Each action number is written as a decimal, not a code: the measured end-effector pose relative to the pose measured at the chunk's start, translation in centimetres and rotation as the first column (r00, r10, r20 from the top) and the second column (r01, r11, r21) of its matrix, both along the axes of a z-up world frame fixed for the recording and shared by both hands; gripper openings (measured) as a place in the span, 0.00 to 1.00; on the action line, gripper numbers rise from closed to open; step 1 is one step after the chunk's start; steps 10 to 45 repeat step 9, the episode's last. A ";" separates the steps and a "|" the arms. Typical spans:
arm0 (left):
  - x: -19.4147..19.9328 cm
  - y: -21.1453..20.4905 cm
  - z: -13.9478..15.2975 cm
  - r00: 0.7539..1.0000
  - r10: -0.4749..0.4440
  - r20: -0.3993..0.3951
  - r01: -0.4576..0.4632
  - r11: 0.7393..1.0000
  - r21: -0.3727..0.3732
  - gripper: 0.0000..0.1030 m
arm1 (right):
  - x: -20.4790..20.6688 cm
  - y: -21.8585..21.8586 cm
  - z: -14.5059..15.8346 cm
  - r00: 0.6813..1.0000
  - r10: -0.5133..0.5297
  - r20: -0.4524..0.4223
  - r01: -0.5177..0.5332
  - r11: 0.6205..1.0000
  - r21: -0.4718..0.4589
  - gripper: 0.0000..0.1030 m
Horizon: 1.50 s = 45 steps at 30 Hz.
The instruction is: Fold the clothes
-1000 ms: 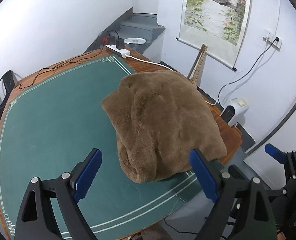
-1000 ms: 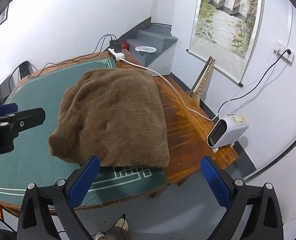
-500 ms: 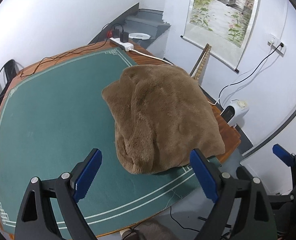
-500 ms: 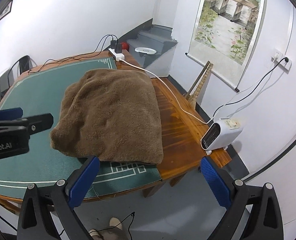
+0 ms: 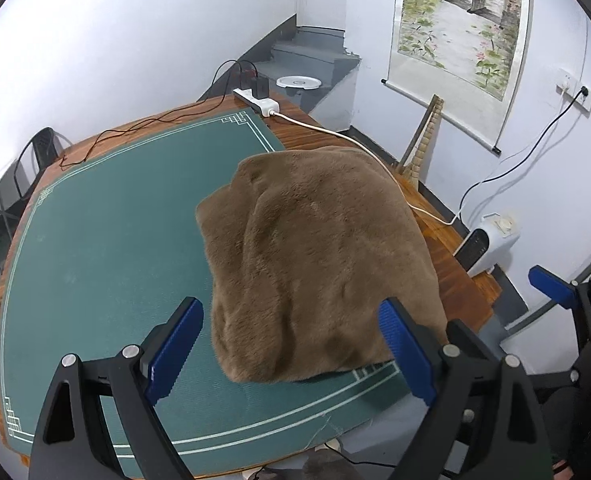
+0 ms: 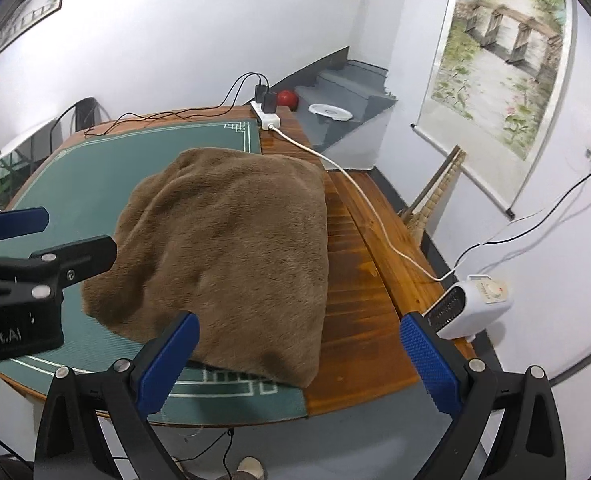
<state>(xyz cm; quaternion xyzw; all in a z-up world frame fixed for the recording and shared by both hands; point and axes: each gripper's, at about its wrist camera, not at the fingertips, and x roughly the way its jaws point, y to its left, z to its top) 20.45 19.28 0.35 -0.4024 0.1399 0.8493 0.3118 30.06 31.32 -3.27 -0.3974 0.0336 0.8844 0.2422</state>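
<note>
A brown plush garment is seen lying in a folded heap on the green mat of the tabletop, its right part spread past the mat onto bare wood. The left gripper is held above the garment's near edge with its jaws spread wide and nothing between them; no contact with the cloth is made. The right gripper is held over the garment's near right corner, jaws likewise wide and empty. A white power strip with black plugs is set at the tabletop's far edge beyond the garment, and its white cable is run along the wood to the garment's right. A white heater is seen to the right of the garment, at the tabletop's right end. A scroll painting is hung on the wall to the right. On the left gripper's body, "obot.AI" can be read in the right wrist view.
</note>
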 end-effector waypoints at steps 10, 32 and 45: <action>0.2 3.0 -1.1 0.999 0.043 0.019 -0.042 0.999 -0.027 0.89 | -0.4 4.8 -1.3 0.999 0.049 -0.014 -0.050 0.997 -0.057 0.99; 0.2 3.0 -1.1 0.999 0.043 0.019 -0.042 0.999 -0.027 0.89 | -0.4 4.8 -1.3 0.999 0.049 -0.014 -0.050 0.997 -0.057 0.99; 0.2 3.0 -1.1 0.999 0.043 0.019 -0.042 0.999 -0.027 0.89 | -0.4 4.8 -1.3 0.999 0.049 -0.014 -0.050 0.997 -0.057 0.99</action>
